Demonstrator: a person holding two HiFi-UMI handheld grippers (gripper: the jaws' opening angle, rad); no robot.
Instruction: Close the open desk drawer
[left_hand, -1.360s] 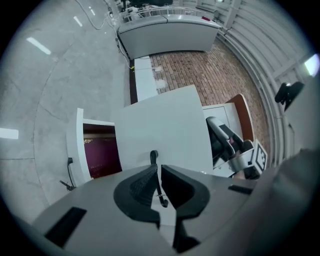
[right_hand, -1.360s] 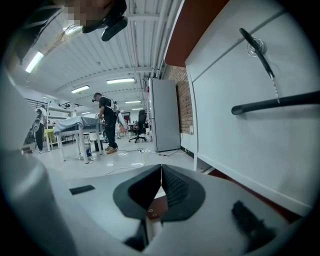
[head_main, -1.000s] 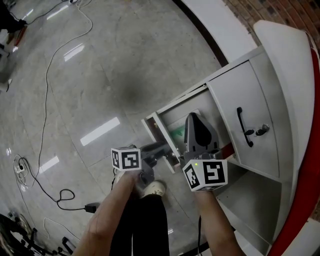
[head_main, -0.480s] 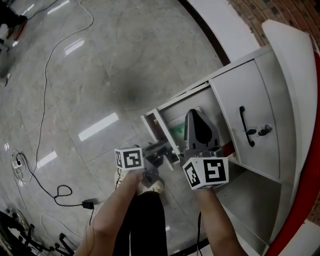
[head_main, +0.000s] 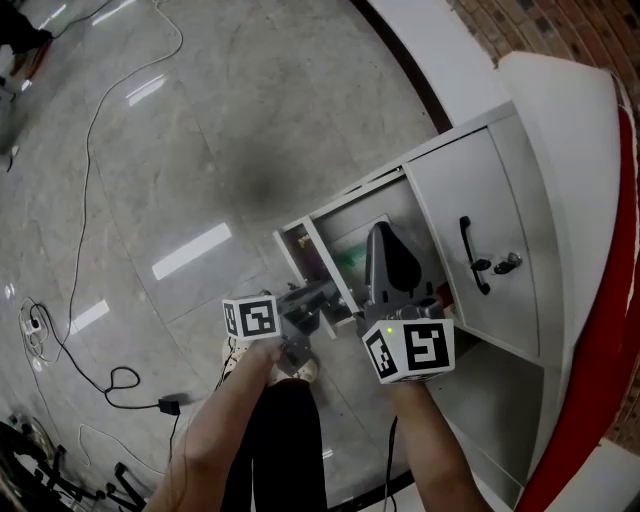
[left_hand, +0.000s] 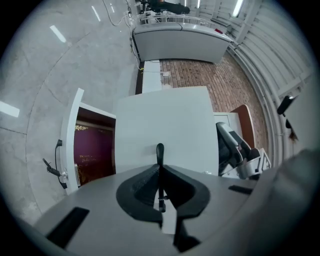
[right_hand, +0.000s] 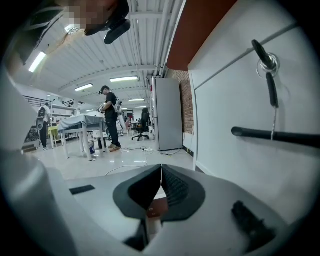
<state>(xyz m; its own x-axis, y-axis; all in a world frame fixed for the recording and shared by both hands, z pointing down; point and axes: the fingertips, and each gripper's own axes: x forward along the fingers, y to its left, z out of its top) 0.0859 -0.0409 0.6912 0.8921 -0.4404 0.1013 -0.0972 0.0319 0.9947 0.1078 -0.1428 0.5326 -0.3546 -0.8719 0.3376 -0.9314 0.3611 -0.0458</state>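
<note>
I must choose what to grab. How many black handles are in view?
2. In the head view, the door handle is right of the open drawer. The drawer handle is in the left gripper, whose jaws have just closed on it. Others may be hidden.

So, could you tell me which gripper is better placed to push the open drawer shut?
Left. The left gripper has just been closing and is now shut on the handle of the drawer front, so it could probably push straight in. The right gripper is shut and empty, beside the cabinet door.
</note>
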